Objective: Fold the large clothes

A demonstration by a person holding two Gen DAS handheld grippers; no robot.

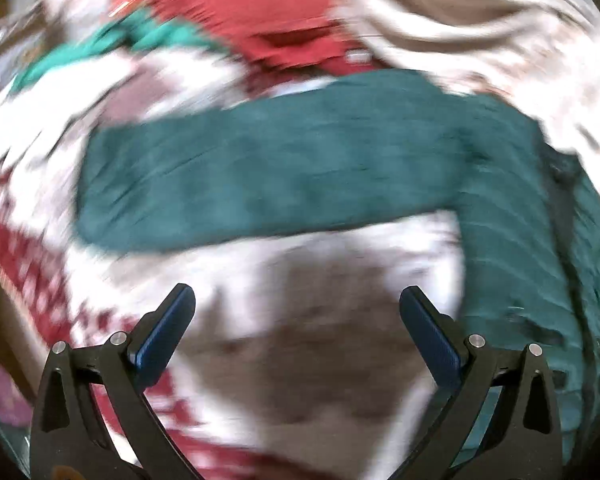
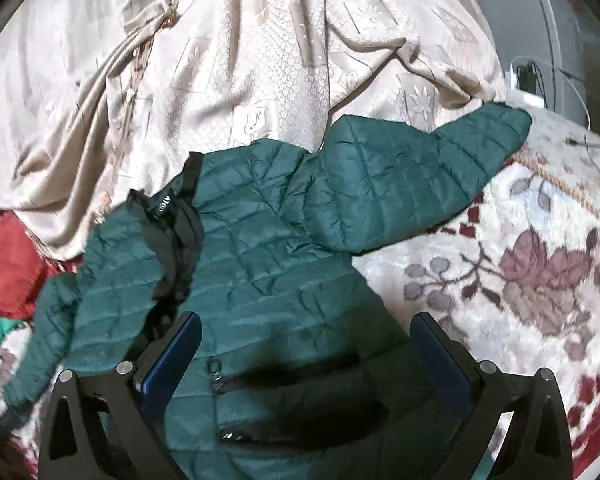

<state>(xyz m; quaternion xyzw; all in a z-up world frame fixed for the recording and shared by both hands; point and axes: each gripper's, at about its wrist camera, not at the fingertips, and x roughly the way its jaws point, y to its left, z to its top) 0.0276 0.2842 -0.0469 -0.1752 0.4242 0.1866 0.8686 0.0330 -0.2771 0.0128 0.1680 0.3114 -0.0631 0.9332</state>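
Note:
A dark green quilted jacket [image 2: 284, 248] with a black lining at its collar lies spread on a floral rug [image 2: 532, 264]. In the right wrist view one sleeve [image 2: 416, 168] stretches to the upper right and my right gripper [image 2: 306, 324] hovers open over the jacket's lower body near a zip pocket. The left wrist view is blurred by motion. There the other sleeve [image 1: 260, 180] lies straight across the middle, and my left gripper [image 1: 298, 294] hangs open over bare rug [image 1: 300, 340] just short of that sleeve, holding nothing.
A beige patterned sheet [image 2: 228, 48] is bunched behind the jacket. A red garment [image 1: 260, 12] and a bright green one [image 1: 148, 36] lie at the far left of the rug. Grey furniture with cables [image 2: 540, 64] stands at the right.

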